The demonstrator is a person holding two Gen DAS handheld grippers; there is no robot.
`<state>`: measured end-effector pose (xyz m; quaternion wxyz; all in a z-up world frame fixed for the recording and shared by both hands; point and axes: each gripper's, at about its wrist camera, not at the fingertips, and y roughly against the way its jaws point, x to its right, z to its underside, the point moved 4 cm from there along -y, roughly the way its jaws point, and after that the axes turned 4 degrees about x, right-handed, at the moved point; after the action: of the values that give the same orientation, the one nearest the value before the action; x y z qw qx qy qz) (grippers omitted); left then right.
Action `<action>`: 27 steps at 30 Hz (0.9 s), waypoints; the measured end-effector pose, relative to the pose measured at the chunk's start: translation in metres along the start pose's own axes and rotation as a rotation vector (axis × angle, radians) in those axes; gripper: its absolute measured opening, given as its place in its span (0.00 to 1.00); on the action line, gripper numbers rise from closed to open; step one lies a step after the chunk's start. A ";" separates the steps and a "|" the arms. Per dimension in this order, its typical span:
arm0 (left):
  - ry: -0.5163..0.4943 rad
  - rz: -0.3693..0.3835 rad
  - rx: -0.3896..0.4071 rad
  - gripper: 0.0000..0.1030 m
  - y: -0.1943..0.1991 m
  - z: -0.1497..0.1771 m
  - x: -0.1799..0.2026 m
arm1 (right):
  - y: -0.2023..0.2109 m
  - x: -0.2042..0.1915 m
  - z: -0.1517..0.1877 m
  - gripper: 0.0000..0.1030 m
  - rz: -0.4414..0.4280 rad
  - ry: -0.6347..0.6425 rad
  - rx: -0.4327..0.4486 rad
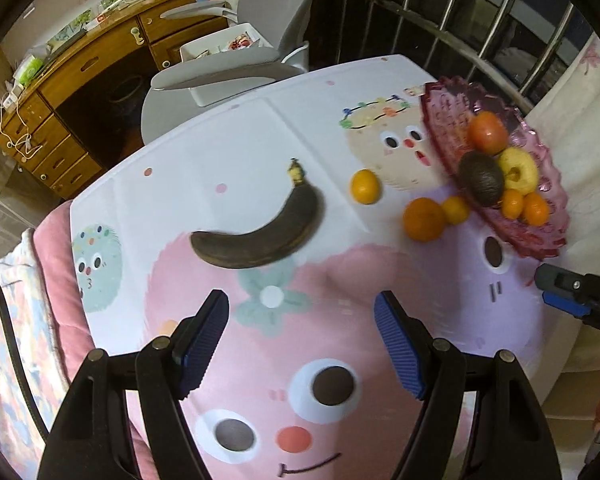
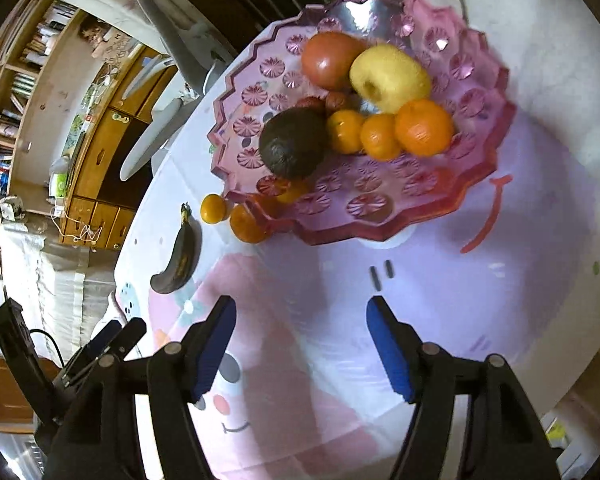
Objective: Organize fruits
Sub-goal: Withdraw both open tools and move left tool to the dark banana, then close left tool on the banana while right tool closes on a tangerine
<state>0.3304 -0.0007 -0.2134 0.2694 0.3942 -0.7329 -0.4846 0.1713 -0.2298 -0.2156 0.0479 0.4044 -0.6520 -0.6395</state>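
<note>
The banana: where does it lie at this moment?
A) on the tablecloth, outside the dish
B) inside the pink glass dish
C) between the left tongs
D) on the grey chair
A: the dark banana lies flat on the tablecloth, well apart from the pink dish.

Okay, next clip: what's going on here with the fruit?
A person holds a gripper in each hand over a table covered with a cartoon cloth. Most fruit already sits in the pink bowl: a tomato, a yellow apple, an avocado and oranges. Still on the cloth are a blackened banana and three oranges beside the bowl. The left gripper is open and empty, short of the banana. The right gripper holds nothing, with its jaws opening.
</note>
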 end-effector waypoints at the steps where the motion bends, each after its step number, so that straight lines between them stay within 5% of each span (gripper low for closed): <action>1: -0.004 -0.008 -0.006 0.72 -0.004 -0.002 -0.002 | -0.005 -0.006 0.000 0.66 -0.007 -0.010 -0.006; 15: -0.153 -0.043 0.042 0.72 -0.059 -0.018 -0.015 | -0.065 -0.051 -0.004 0.66 0.015 -0.114 0.034; 27: -0.198 -0.023 0.072 0.72 -0.092 -0.025 -0.013 | -0.099 -0.070 -0.018 0.66 0.164 -0.045 0.127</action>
<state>0.3857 -0.0224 -0.2891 0.1755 0.3623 -0.7683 -0.4976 0.2750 -0.1889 -0.2674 0.0597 0.3375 -0.7231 -0.5997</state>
